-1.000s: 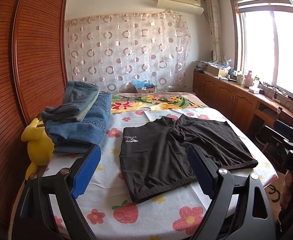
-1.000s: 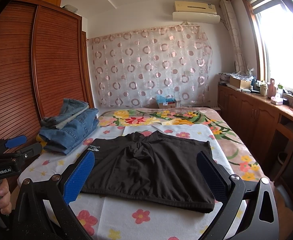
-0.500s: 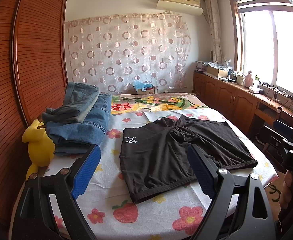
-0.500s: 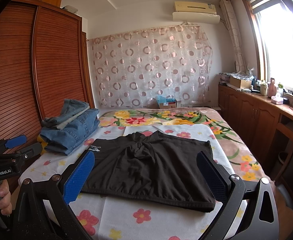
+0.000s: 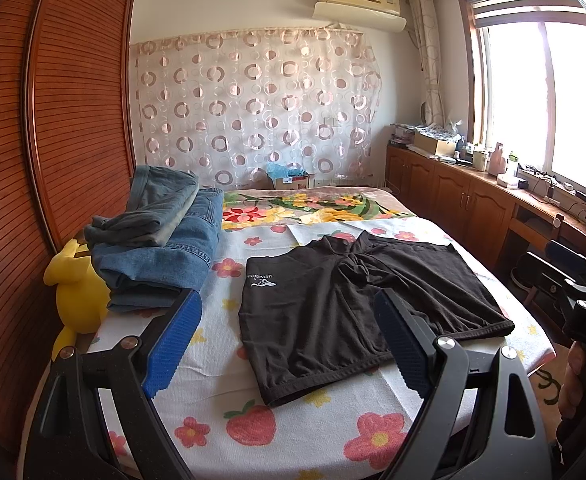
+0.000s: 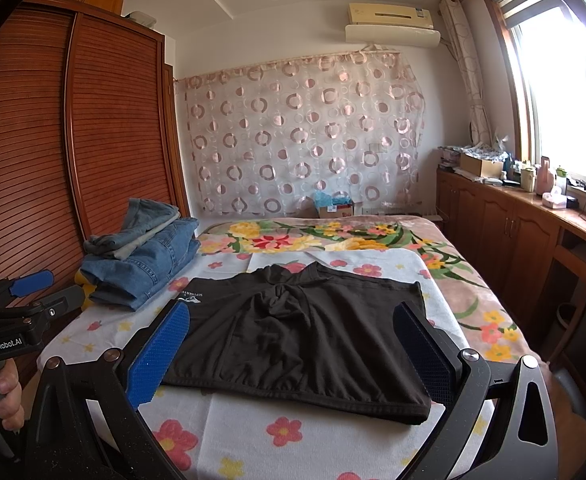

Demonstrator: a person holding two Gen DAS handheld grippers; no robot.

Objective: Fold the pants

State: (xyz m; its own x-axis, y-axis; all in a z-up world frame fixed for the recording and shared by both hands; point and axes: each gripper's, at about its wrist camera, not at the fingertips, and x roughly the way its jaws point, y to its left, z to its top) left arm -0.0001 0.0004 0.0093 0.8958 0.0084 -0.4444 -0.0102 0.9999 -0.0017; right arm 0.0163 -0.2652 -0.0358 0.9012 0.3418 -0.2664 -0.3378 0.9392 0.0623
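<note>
Bedroom, floral bed cover point(image 5: 253, 424): we note bare cloth along the near edge and a strip between the folded jeans stack point(image 5: 161, 248) at left and the black shorts point(image 5: 353, 304). Our left gripper point(image 5: 289, 344) and right gripper point(image 6: 293, 356) hover short of that edge, jaws spread wide, holding nothing. Shorts lie flat mid-bed, both legs spread, bunched at the crotch, white logo on the left leg.

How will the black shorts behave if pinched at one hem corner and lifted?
Probably floppy: the black shorts lie flat with soft creases bunched at the crotch, so the rest should drape and trail. Likely light, since the fabric looks thin. They may drag on the flowered sheet rather than slide cleanly.
</note>
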